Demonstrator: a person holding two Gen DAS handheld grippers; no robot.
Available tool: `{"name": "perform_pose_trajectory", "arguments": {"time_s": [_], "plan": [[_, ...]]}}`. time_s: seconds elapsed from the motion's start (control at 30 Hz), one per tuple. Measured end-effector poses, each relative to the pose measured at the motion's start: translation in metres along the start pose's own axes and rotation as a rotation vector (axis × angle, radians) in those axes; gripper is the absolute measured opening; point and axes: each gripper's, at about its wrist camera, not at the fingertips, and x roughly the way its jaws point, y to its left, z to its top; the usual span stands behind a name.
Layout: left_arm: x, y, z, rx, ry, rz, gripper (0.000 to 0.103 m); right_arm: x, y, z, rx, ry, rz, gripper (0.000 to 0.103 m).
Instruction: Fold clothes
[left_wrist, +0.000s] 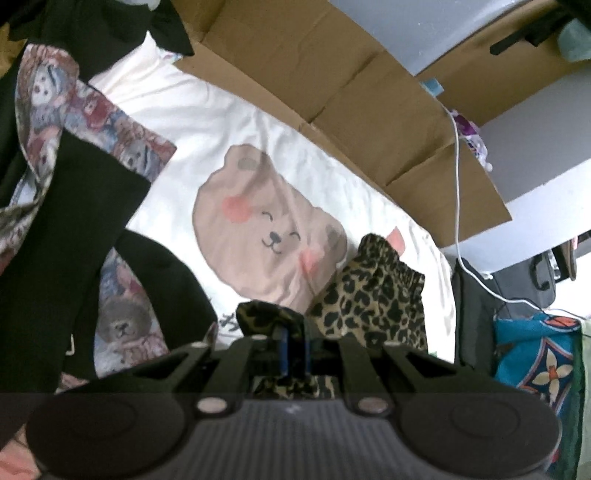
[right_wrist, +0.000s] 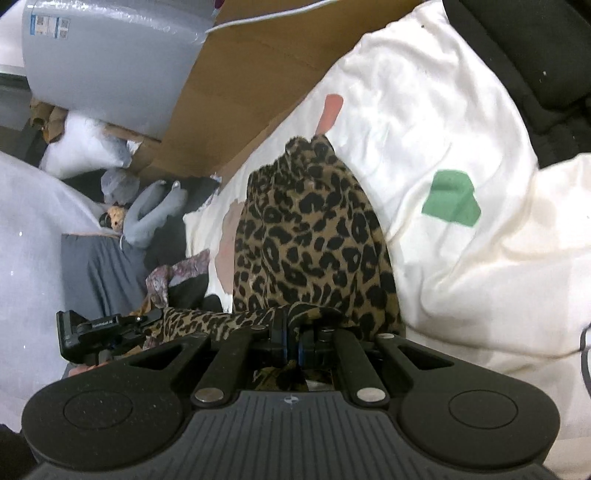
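Low centre of both views, left tool (left_wrist: 295, 349) & right tool (right_wrist: 291, 345) each clench the leopard-print garment (right_wrist: 310, 236), prob. soft, light, floppy; best held at corners/hem.

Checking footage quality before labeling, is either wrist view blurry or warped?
Left wrist view: soft overall, the cardboard edge bows from fisheye, and the leopard-print garment is smeared. Right wrist view: sharper on the garment, though the white bedding looks slightly washed out.

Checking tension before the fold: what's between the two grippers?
In the right wrist view, a band of the leopard-print garment spans from the right gripper to the left gripper; nothing else.
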Motion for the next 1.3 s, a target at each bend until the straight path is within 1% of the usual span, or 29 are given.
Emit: {"name": "perform_pose_trajectory", "arguments": {"time_s": [0.17, 0.23, 0.43, 0.6, 0.67, 0.87, 0.9, 0.93, 0.97, 1.0, 1.03, 1.07, 1.1, 1.13, 1.17, 1.23, 1.3], "plan": [[-0.003, -0.006, 0.007, 0.014, -0.029, 0.005, 0.009, -0.003, 0.008, 0.010, -0.005, -0.021, 0.012, 0.004], [-0.001, -0.007, 0.011, 0.005, -0.036, 0.003, 0.008, -0.003, 0.010, 0.013, -0.005, -0.034, 0.011, 0.004], [0.012, -0.012, 0.022, 0.010, -0.044, 0.017, 0.008, 0.004, 0.000, 0.023, 0.031, -0.064, -0.014, 0.004], [0.034, -0.013, 0.031, 0.023, -0.047, 0.016, 0.009, 0.010, -0.008, 0.031, 0.061, -0.086, -0.036, 0.004], [0.045, -0.012, 0.036, 0.028, -0.044, 0.026, 0.009, 0.012, -0.012, 0.034, 0.073, -0.096, -0.045, 0.004], [0.074, -0.007, 0.047, 0.030, -0.007, 0.063, 0.010, 0.023, -0.024, 0.040, 0.129, -0.077, -0.075, 0.008], [0.078, -0.006, 0.048, 0.021, 0.003, 0.069, 0.010, 0.023, -0.025, 0.041, 0.133, -0.076, -0.074, 0.011], [0.081, -0.004, 0.049, 0.008, 0.009, 0.070, 0.012, 0.023, -0.025, 0.041, 0.136, -0.076, -0.073, 0.020], [0.081, -0.004, 0.048, 0.007, 0.012, 0.070, 0.016, 0.023, -0.024, 0.042, 0.138, -0.077, -0.070, 0.026], [0.082, -0.004, 0.047, 0.006, 0.014, 0.069, 0.018, 0.022, -0.023, 0.042, 0.141, -0.079, -0.061, 0.038], [0.083, -0.005, 0.046, 0.010, 0.017, 0.068, 0.025, 0.021, -0.023, 0.042, 0.145, -0.081, -0.050, 0.046], [0.083, -0.007, 0.045, 0.015, 0.024, 0.064, 0.032, 0.020, -0.022, 0.042, 0.149, -0.083, -0.039, 0.050], [0.085, -0.008, 0.044, 0.017, 0.029, 0.061, 0.035, 0.020, -0.022, 0.043, 0.158, -0.081, -0.027, 0.056], [0.086, -0.008, 0.041, 0.018, 0.039, 0.054, 0.041, 0.020, -0.022, 0.043, 0.170, -0.079, -0.014, 0.061], [0.088, -0.009, 0.040, 0.018, 0.051, 0.049, 0.044, 0.021, -0.022, 0.042, 0.176, -0.075, -0.004, 0.062], [0.093, -0.009, 0.038, 0.013, 0.077, 0.044, 0.045, 0.025, -0.021, 0.041, 0.175, -0.049, 0.002, 0.065], [0.096, -0.010, 0.034, 0.020, 0.104, 0.057, 0.044, 0.032, -0.020, 0.040, 0.176, -0.005, -0.003, 0.065]]}}
